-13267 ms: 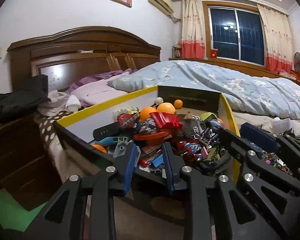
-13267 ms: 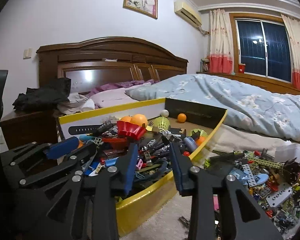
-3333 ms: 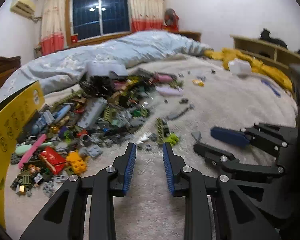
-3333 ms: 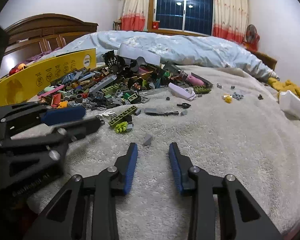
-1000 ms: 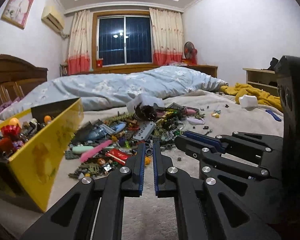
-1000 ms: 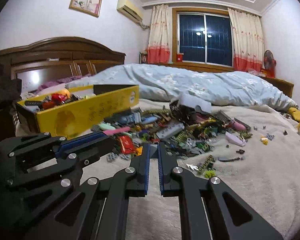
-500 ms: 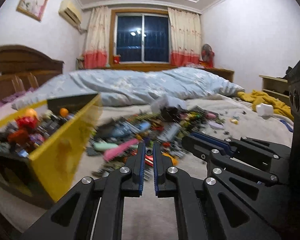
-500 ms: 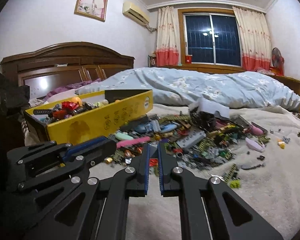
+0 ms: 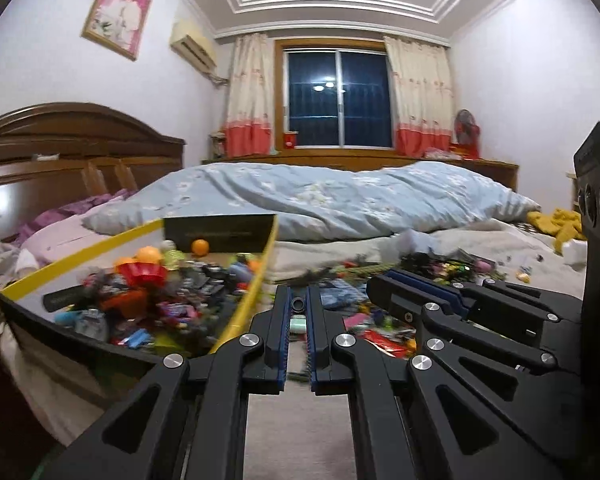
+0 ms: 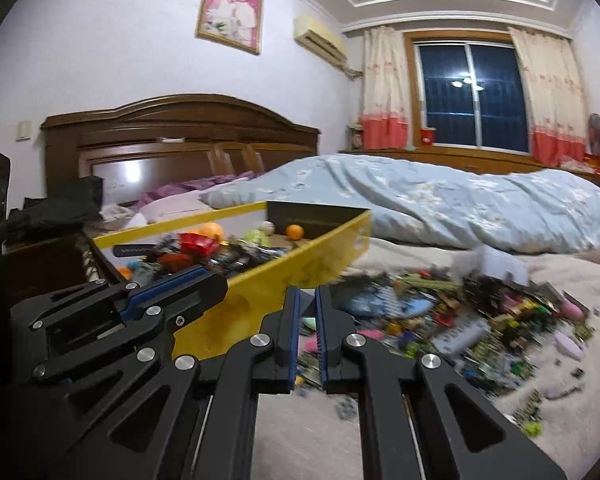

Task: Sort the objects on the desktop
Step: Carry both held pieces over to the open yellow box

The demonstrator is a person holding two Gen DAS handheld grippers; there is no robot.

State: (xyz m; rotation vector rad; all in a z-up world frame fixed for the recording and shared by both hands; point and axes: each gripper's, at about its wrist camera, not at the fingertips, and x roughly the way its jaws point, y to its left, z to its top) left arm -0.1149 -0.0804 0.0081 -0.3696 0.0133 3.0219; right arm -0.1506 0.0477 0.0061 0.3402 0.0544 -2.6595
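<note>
Bedding in a pale, fuzzy cream covers the bed (image 9: 300, 432) on which both grippers work, in a bedroom with a dark wooden headboard (image 10: 180, 136) and a curtained night window (image 9: 340, 100).

Nearest the lens in the left wrist view, the left gripper (image 9: 299, 304) has its blue-padded fingers drawn narrow, and a small dark ring-shaped piece (image 9: 298, 303) sits pinched at the tips. Only this view shows that piece. Just to its right and slightly ahead lies the right gripper (image 9: 416, 292), seen side-on.

In the right wrist view, the right gripper's own fingers stand equally narrow with nothing visible between them; the left gripper (image 10: 172, 284) shows to its left, in front of the box, its tips too side-on to reveal the ring.

Ahead and left of both grippers sits a yellow-walled box (image 10: 300, 268), open on top and crammed with toys: a red scalloped piece (image 9: 142, 274), orange balls (image 9: 200, 247), a small white ball (image 10: 268, 227), a black strap-like bar (image 9: 62, 300) and many blurred small parts.

Ahead and to the right, a loose pile of building bricks (image 10: 460, 312) spreads over the bedding just beside the box wall; the right wrist view shows its farther stragglers (image 10: 568, 344), blurred. Beyond everything lies a rumpled light-blue duvet (image 9: 340, 200).
</note>
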